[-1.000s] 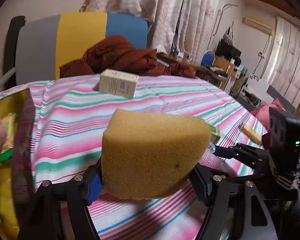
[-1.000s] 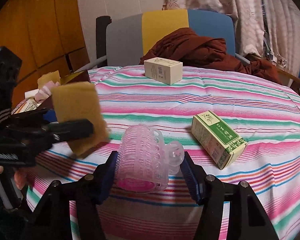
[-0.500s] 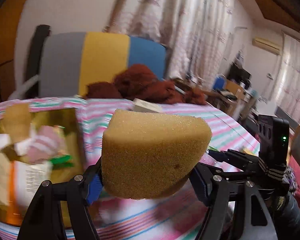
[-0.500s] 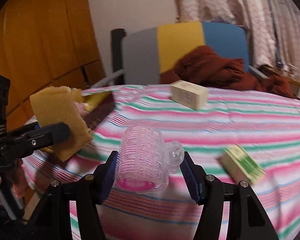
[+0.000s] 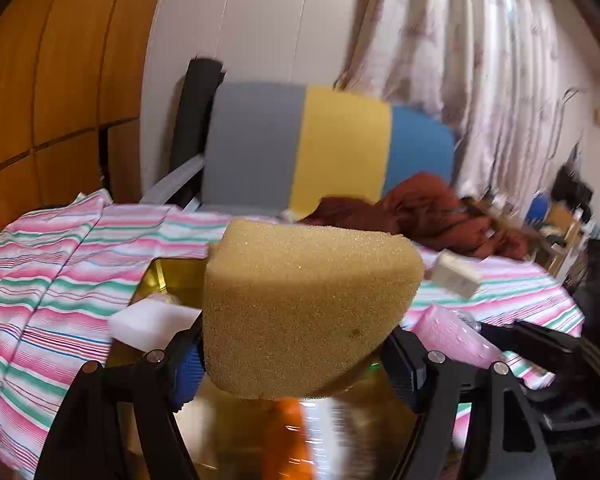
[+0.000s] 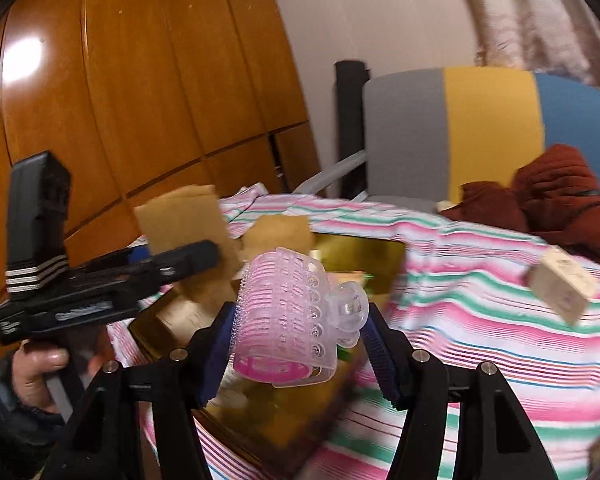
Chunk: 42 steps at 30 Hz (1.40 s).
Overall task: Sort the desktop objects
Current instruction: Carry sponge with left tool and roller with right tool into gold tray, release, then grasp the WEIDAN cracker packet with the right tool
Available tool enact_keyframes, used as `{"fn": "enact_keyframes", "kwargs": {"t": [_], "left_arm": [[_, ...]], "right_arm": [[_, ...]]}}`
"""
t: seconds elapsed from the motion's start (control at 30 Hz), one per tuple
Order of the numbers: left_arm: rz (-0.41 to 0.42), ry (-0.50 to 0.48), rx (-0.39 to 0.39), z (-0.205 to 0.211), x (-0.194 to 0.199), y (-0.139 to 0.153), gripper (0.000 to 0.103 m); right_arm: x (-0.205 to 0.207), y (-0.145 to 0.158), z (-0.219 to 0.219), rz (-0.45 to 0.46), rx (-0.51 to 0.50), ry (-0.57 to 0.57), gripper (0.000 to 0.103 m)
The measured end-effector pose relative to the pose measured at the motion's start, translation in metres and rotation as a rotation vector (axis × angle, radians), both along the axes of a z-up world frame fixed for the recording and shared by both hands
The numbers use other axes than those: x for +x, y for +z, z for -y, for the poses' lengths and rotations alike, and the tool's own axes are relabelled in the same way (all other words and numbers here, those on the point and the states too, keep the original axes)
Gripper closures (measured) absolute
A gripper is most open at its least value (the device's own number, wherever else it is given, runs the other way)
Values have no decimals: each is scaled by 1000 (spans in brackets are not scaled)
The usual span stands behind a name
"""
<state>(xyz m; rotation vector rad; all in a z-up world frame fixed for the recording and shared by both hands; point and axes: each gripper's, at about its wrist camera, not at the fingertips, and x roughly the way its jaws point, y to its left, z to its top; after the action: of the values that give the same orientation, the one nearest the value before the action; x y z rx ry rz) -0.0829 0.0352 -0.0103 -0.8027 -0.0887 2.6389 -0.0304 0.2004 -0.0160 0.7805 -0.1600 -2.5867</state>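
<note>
Left wrist: sponge over gold box.

No legible text, brand, number or sign in either view. Cream carton at the right of the right wrist view: a faint dark printed patch on its facing side, smeared by motion blur, unreadable. The same carton at the right of the left wrist view: blurred, no print discernible. Black gripper body at the left of the right wrist view: a pale strip of lettering along its side, too blurred to read; white stripes on the block above it, plain bands, not characters. Gold box at centre: printed packets inside, markings indistinct.
</note>
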Motion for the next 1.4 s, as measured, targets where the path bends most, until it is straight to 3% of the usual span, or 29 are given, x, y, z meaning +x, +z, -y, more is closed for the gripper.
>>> {"fn": "enact_keyframes", "kwargs": {"t": [0.23, 0.47, 0.57, 0.67, 0.8, 0.87, 0.97, 1.23, 1.4], "left_arm": [[44, 39, -15, 10, -23, -16, 21], [-9, 20, -30, 11, -17, -1, 19], [-13, -20, -48, 7, -25, 5, 18], [17, 34, -86, 2, -52, 4, 18], [38, 78, 12, 6, -77, 21, 18], [43, 46, 96, 10, -79, 34, 18], [-17, 18, 114, 10, -67, 54, 18], [-8, -211, 75, -47, -13, 39, 18], [2, -357, 48, -84, 22, 28, 18]], "right_arm": [[-3, -22, 12, 68, -22, 19, 23], [4, -30, -22, 90, -101, -51, 0], [15, -35, -44, 93, -128, -115, 0], [26, -37, -63, 97, -154, -174, 0], [42, -39, -83, 88, -166, -230, 0], [49, -41, -92, 89, -168, -252, 0], [56, -45, -106, 88, -179, -288, 0], [71, -60, -144, 108, -190, -407, 0], [105, -63, -185, 105, -154, -547, 0]]}}
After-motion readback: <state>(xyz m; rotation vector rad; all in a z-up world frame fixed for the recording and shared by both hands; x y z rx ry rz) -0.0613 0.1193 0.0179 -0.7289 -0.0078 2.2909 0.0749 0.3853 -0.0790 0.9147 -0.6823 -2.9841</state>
